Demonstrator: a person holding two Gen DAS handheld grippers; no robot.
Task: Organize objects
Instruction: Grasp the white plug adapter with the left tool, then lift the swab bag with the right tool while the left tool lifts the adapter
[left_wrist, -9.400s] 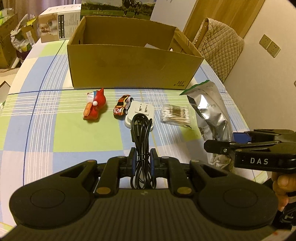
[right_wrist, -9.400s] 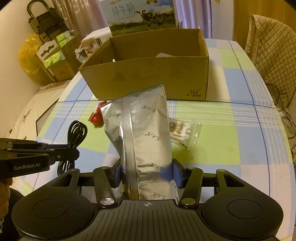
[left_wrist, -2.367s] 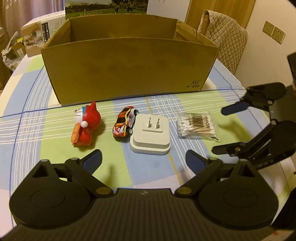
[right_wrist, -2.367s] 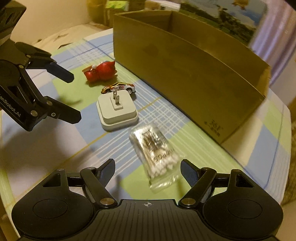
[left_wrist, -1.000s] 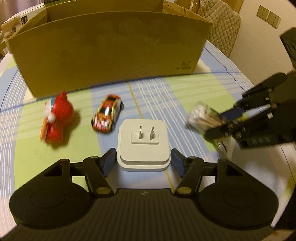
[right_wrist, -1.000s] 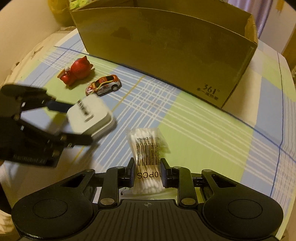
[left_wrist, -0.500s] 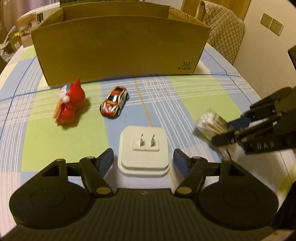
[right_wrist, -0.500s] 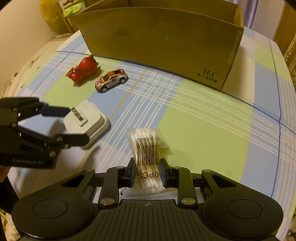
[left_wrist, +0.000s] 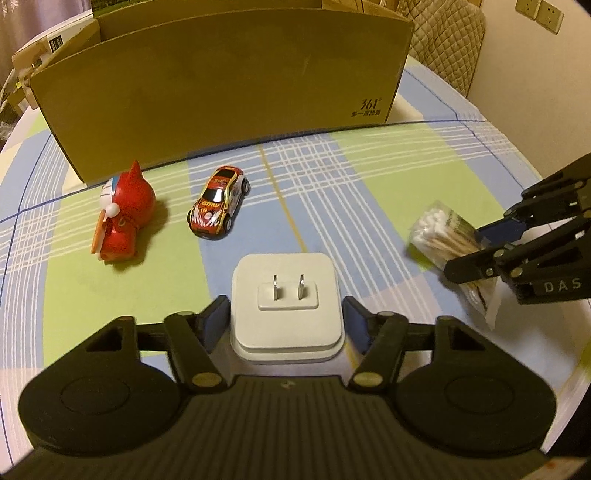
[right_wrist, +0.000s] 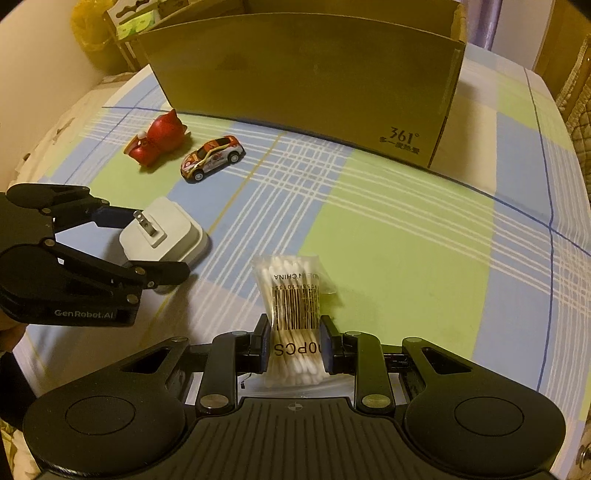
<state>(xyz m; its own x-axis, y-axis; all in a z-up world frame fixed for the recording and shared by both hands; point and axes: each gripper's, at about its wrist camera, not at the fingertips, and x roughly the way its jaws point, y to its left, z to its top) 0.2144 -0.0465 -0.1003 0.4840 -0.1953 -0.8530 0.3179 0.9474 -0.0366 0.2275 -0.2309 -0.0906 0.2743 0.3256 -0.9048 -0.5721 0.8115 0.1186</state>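
Observation:
A white plug-in charger (left_wrist: 288, 332) lies prongs-up between the fingers of my left gripper (left_wrist: 286, 314), whose pads sit against both its sides. From the right wrist view, the charger (right_wrist: 166, 236) looks slightly tilted inside the left gripper (right_wrist: 155, 243). My right gripper (right_wrist: 295, 328) is shut on a clear bag of cotton swabs (right_wrist: 291, 280) and holds it just above the cloth. The left wrist view shows that bag (left_wrist: 439, 232) in the right gripper (left_wrist: 465, 251) at the right. A red toy figure (left_wrist: 123, 218) and a toy car (left_wrist: 218, 203) lie before the open cardboard box (left_wrist: 221, 92).
A blue, green and white checked cloth (left_wrist: 388, 177) covers the table, whose edge curves close on the right. A quilted chair back (left_wrist: 443, 40) stands behind the box at right. Cartons (left_wrist: 48, 40) and a yellow bag (right_wrist: 85, 26) are at far left.
The cable and the foil pouch held 9.4 s ago are gone from view. In the last half second my left fingers have closed in around the charger. The right gripper still holds the swab bag.

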